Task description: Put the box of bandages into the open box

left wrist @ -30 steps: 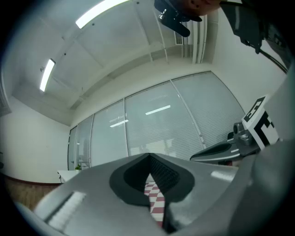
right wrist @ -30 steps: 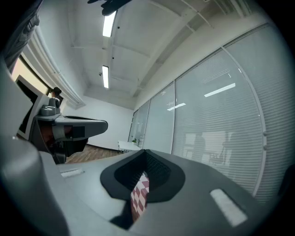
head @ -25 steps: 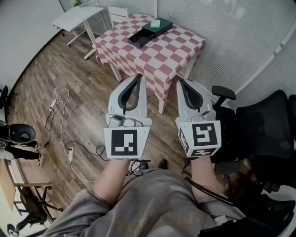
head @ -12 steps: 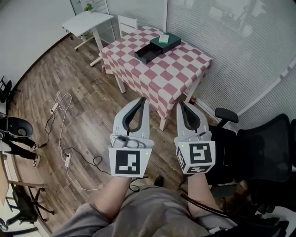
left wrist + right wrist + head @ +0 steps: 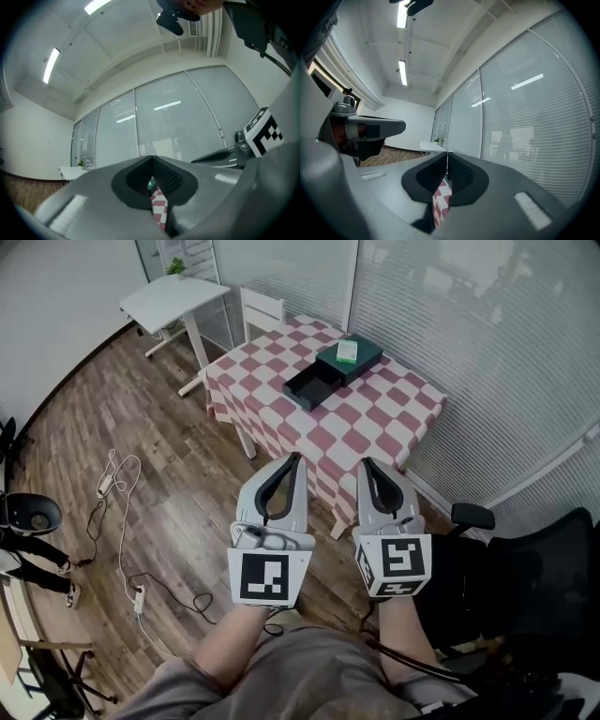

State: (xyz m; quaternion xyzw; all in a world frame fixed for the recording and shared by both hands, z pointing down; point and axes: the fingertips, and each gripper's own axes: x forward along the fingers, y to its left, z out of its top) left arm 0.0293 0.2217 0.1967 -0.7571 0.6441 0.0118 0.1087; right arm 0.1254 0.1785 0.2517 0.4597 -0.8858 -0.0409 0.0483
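Note:
In the head view a small green box of bandages (image 5: pixel 347 352) lies on a dark lid (image 5: pixel 354 360) on the checkered table (image 5: pixel 375 432). Beside it, nearer to me, sits the open dark box (image 5: pixel 310 389). My left gripper (image 5: pixel 296 457) and right gripper (image 5: pixel 366 462) are held side by side in front of me, short of the table's near edge. Both are shut with nothing between the jaws. In the left gripper view (image 5: pixel 152 159) and the right gripper view (image 5: pixel 447 154) the jaw tips meet, with only a sliver of checkered cloth showing past them.
A white side table (image 5: pixel 173 302) and a white chair (image 5: pixel 260 307) stand behind the checkered table. A cable (image 5: pixel 122 512) trails across the wooden floor at left. A black office chair (image 5: pixel 525 568) is at right. Glass walls with blinds run behind the table.
The view has moved closer to the checkered table, which now sits lower and larger in the head view. Both grippers stayed shut and held in front of me.

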